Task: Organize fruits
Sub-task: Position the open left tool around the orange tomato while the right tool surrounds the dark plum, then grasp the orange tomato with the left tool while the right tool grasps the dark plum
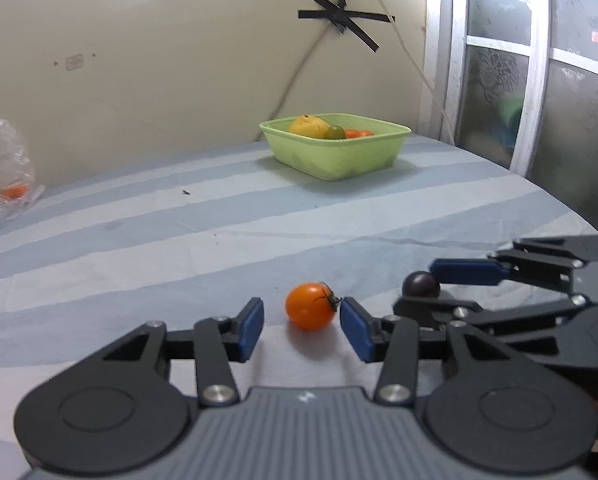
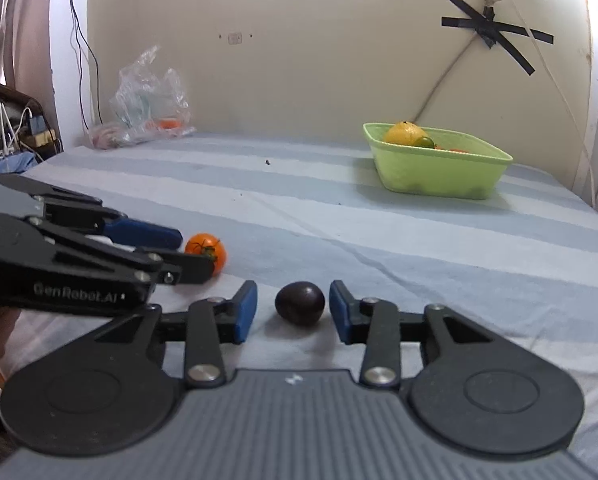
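The left gripper (image 1: 302, 322) is held wide open, its blue pads (image 1: 251, 330) set on either side of an orange cherry tomato (image 1: 309, 306) that lies on the striped bedsheet (image 1: 179, 240). A clear gap is seen at the left pad; the right pad is just beside the fruit, at its green calyx, and contact cannot be judged. The calyx is turned toward the right pad, and the tomato is nearly round.

The right gripper (image 2: 293, 312) is likewise spread open, with a dark plum (image 2: 300, 303) between its pads (image 2: 245, 312) and narrow gaps on both sides. The plum's long axis is laid across the fingers, from pad to pad. Nothing is gripped by either tool.

The two grippers are placed side by side, close together. Beyond them a broad stretch of sheet is left open up to a green basket (image 2: 439, 176) near the wall, to the right, in which a yellow fruit (image 2: 405, 133) and smaller fruits are held. A clear plastic bag (image 2: 147, 100) is seen at the far left corner.
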The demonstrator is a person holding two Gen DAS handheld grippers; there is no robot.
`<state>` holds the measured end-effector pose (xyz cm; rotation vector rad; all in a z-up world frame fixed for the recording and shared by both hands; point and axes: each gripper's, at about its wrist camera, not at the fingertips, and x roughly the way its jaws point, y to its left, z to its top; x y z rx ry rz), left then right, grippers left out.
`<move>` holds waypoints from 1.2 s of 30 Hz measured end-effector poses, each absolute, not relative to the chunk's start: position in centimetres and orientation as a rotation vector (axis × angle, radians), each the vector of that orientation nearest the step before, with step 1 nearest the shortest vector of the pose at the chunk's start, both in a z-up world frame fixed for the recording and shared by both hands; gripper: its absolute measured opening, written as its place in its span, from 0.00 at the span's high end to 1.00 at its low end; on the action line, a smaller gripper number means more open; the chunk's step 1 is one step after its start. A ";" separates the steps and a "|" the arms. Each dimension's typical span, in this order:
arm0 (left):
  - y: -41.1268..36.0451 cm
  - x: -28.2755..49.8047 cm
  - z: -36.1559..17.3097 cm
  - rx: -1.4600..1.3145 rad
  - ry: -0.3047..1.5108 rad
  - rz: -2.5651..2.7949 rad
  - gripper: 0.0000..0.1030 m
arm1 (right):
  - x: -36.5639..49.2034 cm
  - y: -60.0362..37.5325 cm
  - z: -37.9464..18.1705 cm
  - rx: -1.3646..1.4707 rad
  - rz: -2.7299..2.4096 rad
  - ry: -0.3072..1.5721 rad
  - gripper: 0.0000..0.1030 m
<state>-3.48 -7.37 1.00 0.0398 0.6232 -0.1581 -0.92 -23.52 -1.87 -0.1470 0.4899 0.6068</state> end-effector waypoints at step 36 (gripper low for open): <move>-7.4 -4.1 0.0 0.036 0.654 -0.169 0.56 | -1.7 -23.8 -2.0 -0.143 0.579 0.485 0.54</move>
